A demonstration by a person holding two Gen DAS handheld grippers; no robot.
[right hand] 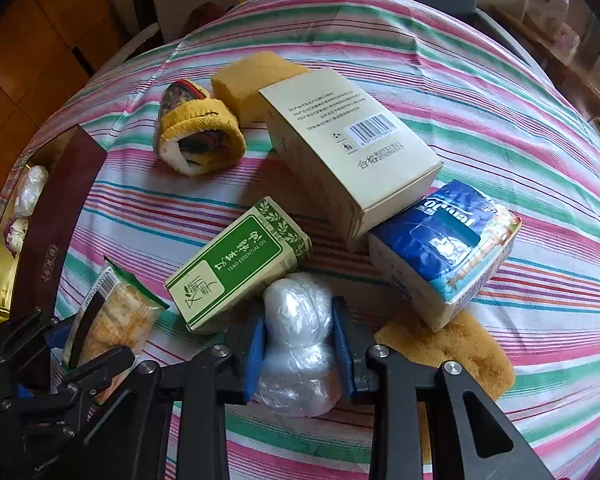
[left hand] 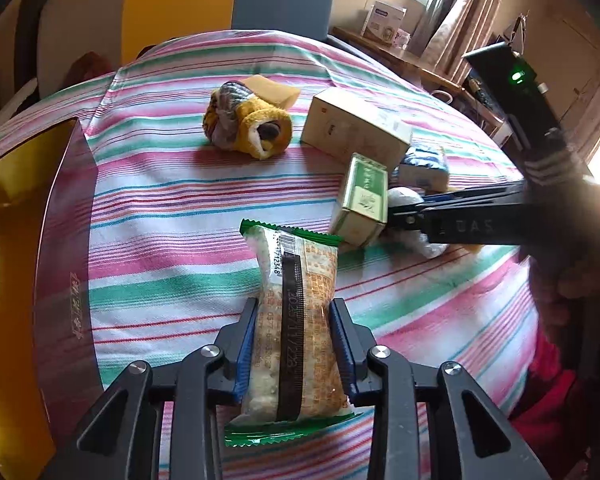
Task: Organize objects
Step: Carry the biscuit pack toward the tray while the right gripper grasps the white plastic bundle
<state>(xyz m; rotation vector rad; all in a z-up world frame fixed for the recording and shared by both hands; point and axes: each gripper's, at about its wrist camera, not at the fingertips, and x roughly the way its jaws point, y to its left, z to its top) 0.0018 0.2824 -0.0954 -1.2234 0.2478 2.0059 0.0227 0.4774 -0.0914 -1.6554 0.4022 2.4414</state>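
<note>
Crinkly clear plastic, a balled-up bag, sits pinched between the blue pads of my right gripper, low over the striped pink, green and white tablecloth. My left gripper is clamped on the green-edged snack packet with its cracker-coloured filling, held lengthwise along the fingers. Both hands are loaded, so I judge the picking step done and the carry next. Just beyond the bag lie the green essential-oil carton, the blue tissue pack resting on a tan sponge, and the cream cardboard box. Farther off are the rolled yellow sock and a second yellow sponge. At the left edge stands the gold-lined maroon box, with white bundles already inside. I reckon both loads belong there; the move needs lifting clear of the cartons first.
</note>
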